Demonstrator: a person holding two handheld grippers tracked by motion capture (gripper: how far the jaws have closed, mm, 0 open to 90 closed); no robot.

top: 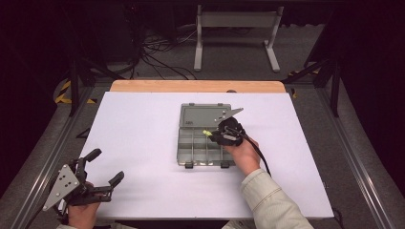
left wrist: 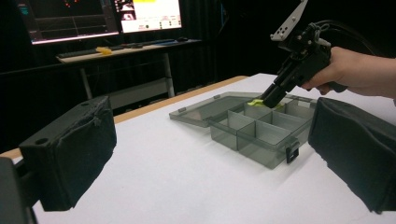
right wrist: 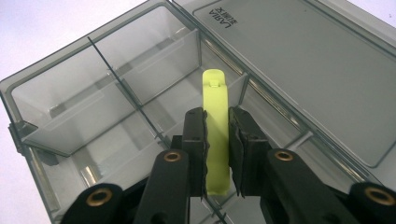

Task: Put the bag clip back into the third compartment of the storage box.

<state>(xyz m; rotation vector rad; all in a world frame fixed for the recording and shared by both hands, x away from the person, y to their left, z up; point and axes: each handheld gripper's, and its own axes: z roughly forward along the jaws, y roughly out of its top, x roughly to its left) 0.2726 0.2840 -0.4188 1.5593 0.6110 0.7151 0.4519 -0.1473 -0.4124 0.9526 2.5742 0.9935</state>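
Observation:
A smoky grey plastic organiser box [top: 203, 143] lies open in the middle of the white table, its lid [top: 203, 116] folded flat away from me. Dividers split the box [right wrist: 93, 107] into several compartments. My right gripper [top: 216, 136] hovers over the box's far right part, shut on a flat yellow-green strip [right wrist: 215, 135] that sticks out past its jaws above a compartment. The strip [left wrist: 256, 101] and the box [left wrist: 261, 130] also appear in the left gripper view, under the right gripper [left wrist: 271, 99]. My left gripper [top: 106, 167] rests open at the table's near left corner, nothing between its jaws.
The white table top [top: 143, 124] has a wooden strip [top: 196, 86] along its far edge. Beyond it stand a white frame [top: 236, 36] and loose cables [top: 157, 52] on the floor. Monitors [left wrist: 98, 16] glow behind a desk in the left gripper view.

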